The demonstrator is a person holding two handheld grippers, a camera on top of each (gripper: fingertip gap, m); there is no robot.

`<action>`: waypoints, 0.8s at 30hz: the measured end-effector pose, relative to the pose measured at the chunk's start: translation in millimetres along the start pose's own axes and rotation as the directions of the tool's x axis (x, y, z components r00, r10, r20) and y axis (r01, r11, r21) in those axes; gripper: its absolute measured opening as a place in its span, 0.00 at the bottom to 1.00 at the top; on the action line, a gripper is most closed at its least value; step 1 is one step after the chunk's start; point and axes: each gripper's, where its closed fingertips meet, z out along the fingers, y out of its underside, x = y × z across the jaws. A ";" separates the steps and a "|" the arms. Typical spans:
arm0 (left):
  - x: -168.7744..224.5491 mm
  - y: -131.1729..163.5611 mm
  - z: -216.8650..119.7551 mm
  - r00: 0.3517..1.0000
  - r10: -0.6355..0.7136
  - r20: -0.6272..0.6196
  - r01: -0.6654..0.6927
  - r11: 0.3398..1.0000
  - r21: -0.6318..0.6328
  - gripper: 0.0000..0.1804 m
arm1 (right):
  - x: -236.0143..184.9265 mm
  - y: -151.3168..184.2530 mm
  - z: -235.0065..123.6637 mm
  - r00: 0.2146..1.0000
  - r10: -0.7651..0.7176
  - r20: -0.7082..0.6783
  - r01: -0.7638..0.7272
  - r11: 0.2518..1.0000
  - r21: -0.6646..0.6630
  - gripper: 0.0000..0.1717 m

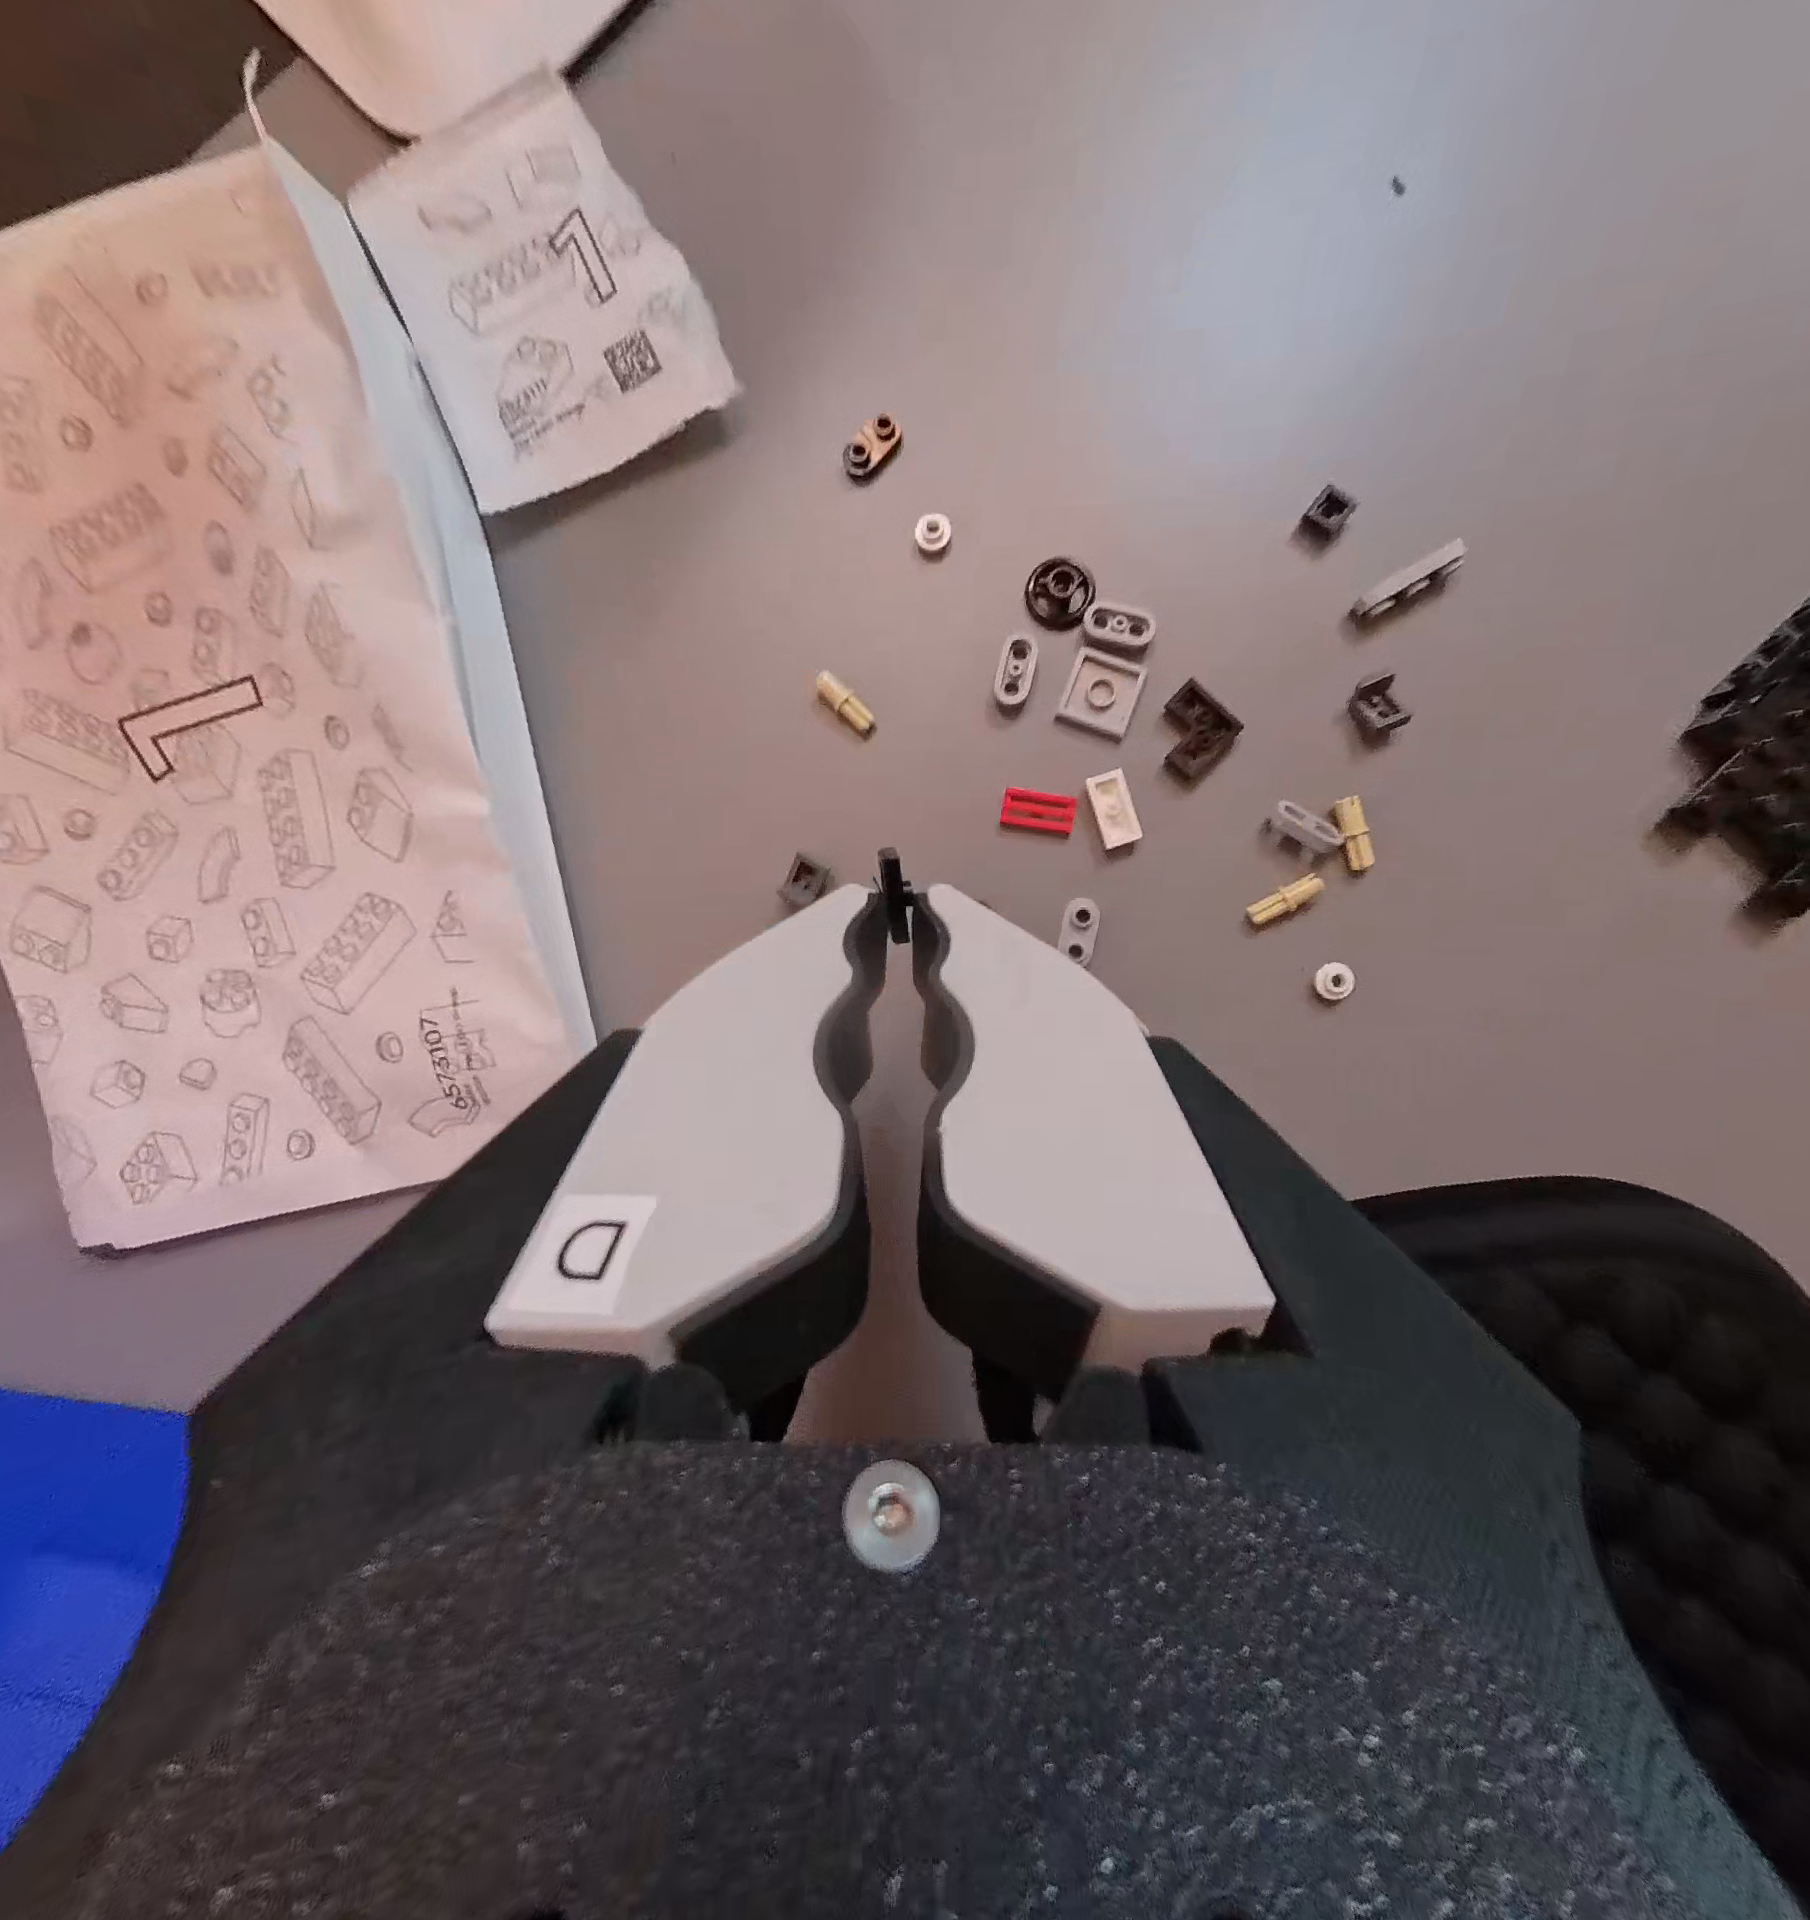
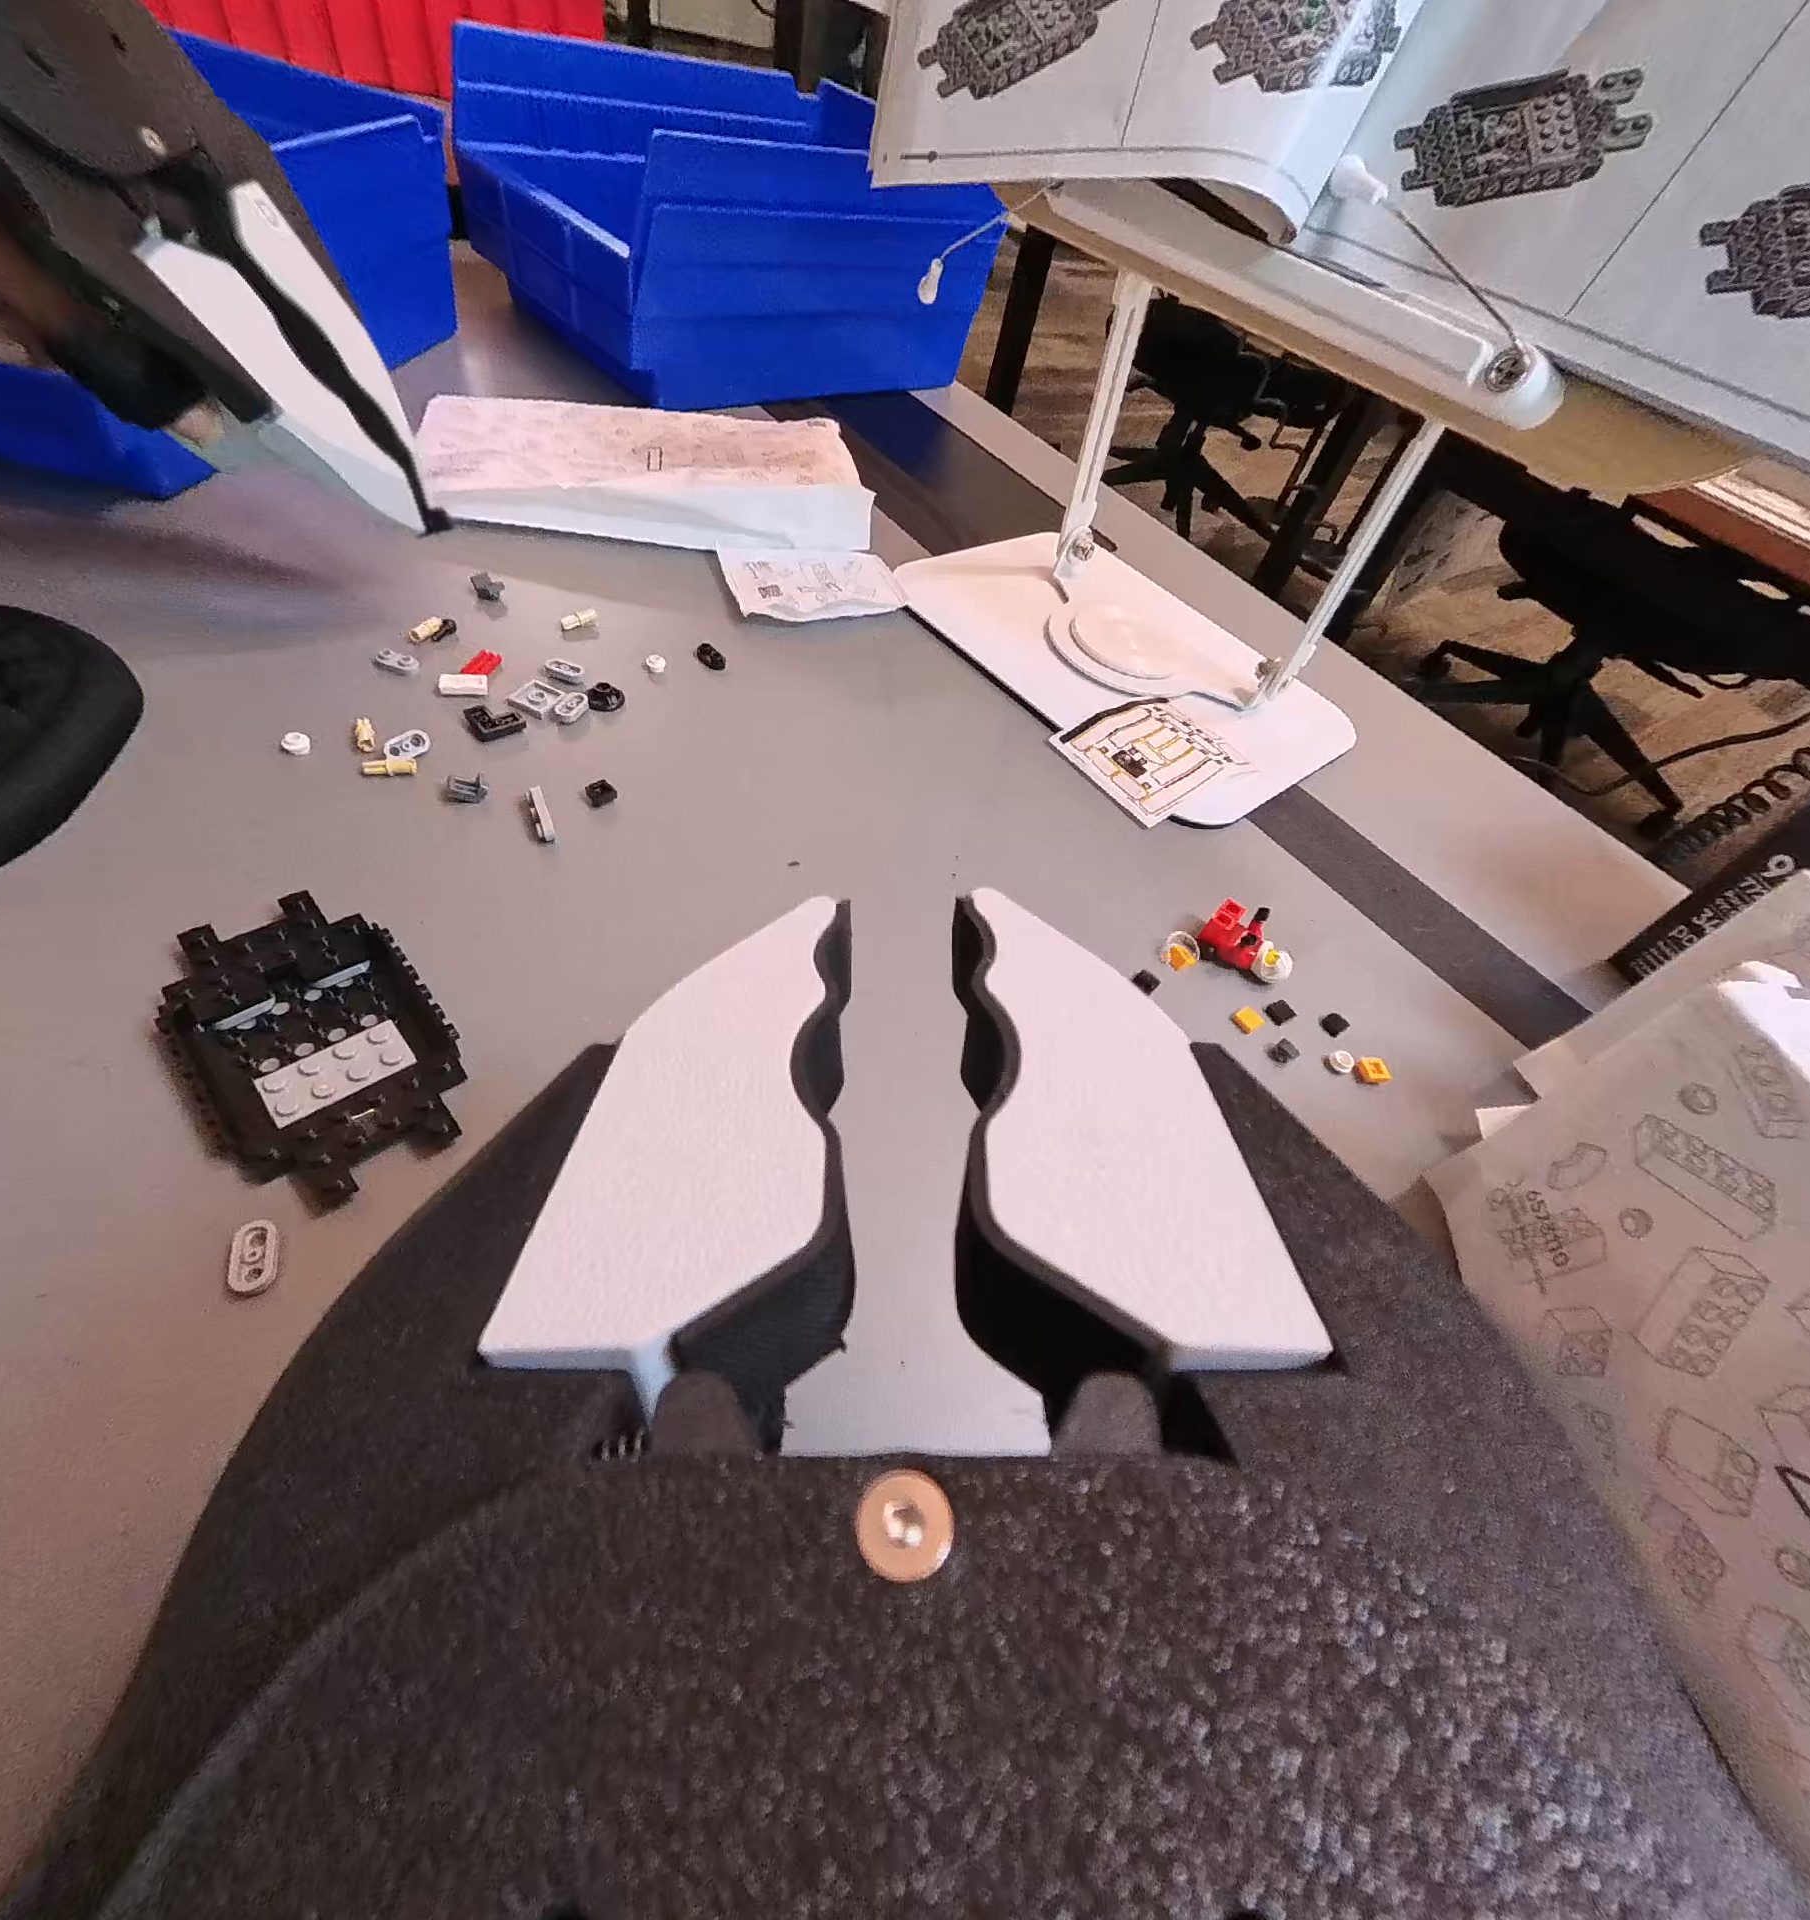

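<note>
Left wrist view steeply down, close over the scattered bricks [image 1: 1103, 691] (shared with the right view's lower, farther look).

1. Loose brick pieces [image 2: 485, 707] scattered mid-table [image 2: 880, 790], toward its far left.
2. Partly built brick plate [image 2: 309, 1049] nearer the near left edge, one oval plate piece [image 2: 253, 1255] just before it.
3. Paper bags [image 2: 641, 468] behind the loose pieces; storage bins [image 2: 714, 249] along the far edge.
4. Stand base [image 2: 1119, 644] at the far right edge; small brick figure [image 2: 1233, 940] before it.
</note>
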 end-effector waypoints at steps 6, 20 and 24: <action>-3.0 16.1 -0.3 0.999 0.015 0.030 -0.012 0.996 -0.089 0.02 | 0.6 5.2 1.3 1.000 -0.008 -0.007 0.008 1.000 -0.022 0.10; -136.0 74.3 -135.0 0.701 -0.363 0.614 0.342 0.926 0.158 0.04 | 71.0 13.9 -26.4 0.941 0.125 -0.314 -0.136 0.991 -0.014 0.07; -137.5 94.8 -118.1 0.720 -0.376 0.584 0.414 0.907 0.074 0.16 | 111.1 27.6 -55.2 0.876 0.198 -0.441 -0.225 0.974 -0.009 0.08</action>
